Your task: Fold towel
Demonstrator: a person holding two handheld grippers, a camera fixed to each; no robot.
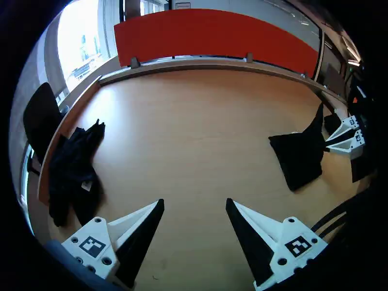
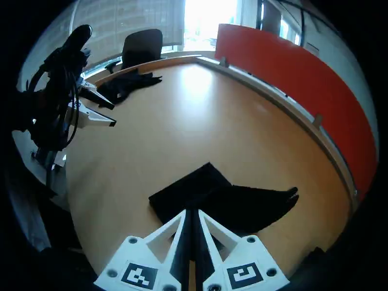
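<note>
Right tongs [image 2: 193, 213]: closed together, pinching the near edge of the black towel [image 2: 247, 203]. The towel lies just ahead of them, part-folded on the desk [image 2: 194, 121].
Left tongs [image 1: 194, 202]: apart, empty, over bare desk, well aside from the towel.
Risk: held at one point only, the cloth may sag, bunch or slip when lifted, so the fold probably lands crooked.

Count, this moment:
- Grippers: two, the left gripper [image 1: 194, 203] and the right gripper [image 2: 192, 213].
- Fingers [image 1: 140, 228]: two per gripper, four in all.
- Worktop [image 1: 194, 126]: one.
- Black towel [image 2: 233, 199]: one.
- Heap of dark cloth [image 1: 72, 165]: one.
- Red partition [image 1: 213, 34]: one.
- Office chair [image 2: 142, 46]: one.
</note>
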